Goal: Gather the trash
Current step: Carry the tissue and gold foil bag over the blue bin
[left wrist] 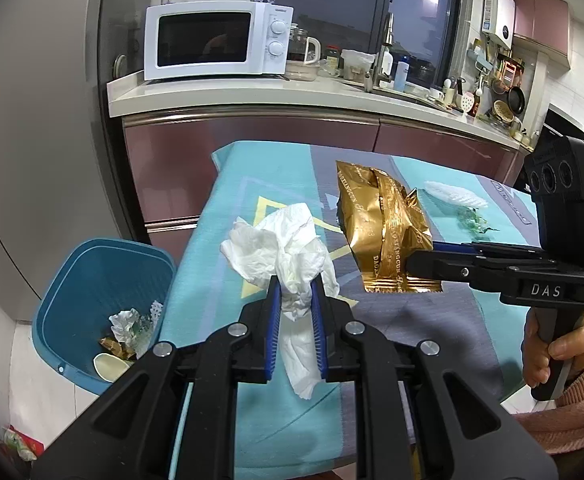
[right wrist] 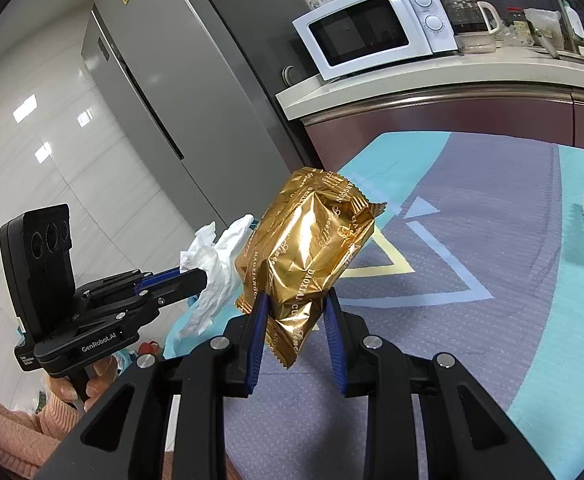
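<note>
- The left gripper (left wrist: 296, 286) clamps a crumpled white paper tissue (left wrist: 288, 256), lifted off the teal patterned tablecloth (left wrist: 228, 208).
- The right gripper (right wrist: 296, 300) pinches a crinkled gold foil snack wrapper (right wrist: 304, 252), just right of the tissue.
- A blue plastic waste basket (left wrist: 96, 264) holding scraps stands below-left of the left gripper.

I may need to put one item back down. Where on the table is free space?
Free: the purple cloth nearest the person, below the triangle print, and the teal strip along the bin side. Crowded: the far right corner, with white foam and green scraps.
</note>
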Tool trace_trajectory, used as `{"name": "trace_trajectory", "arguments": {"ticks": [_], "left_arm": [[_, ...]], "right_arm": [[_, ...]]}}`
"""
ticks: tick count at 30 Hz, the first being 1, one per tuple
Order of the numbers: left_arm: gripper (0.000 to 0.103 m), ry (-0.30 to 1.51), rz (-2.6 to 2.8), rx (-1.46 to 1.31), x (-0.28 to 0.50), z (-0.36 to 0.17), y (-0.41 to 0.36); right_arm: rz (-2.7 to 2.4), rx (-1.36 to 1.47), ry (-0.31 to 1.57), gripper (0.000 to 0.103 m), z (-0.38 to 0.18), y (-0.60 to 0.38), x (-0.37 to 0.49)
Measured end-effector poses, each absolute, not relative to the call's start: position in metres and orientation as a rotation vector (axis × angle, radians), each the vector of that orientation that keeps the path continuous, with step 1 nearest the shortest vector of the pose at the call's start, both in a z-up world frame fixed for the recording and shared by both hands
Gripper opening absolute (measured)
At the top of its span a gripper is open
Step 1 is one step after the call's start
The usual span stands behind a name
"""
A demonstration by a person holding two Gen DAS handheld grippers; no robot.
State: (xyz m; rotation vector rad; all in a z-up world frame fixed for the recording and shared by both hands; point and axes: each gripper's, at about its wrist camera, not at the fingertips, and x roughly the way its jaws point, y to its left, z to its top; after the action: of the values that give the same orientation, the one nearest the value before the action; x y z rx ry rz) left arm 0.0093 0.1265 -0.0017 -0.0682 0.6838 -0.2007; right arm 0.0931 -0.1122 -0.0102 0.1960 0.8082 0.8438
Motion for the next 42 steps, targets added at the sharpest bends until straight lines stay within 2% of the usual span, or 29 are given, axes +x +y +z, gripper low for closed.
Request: {"name": "trace_trajectory", "arguments": {"ticks": [42], "left_arm": [[0.015, 0.658, -0.029, -0.128, 0.000, -0.003, 0.200]], "right_arm": [[0.971, 0.076, 0.838, 0.027, -0.010, -0.030, 0.101]]}}
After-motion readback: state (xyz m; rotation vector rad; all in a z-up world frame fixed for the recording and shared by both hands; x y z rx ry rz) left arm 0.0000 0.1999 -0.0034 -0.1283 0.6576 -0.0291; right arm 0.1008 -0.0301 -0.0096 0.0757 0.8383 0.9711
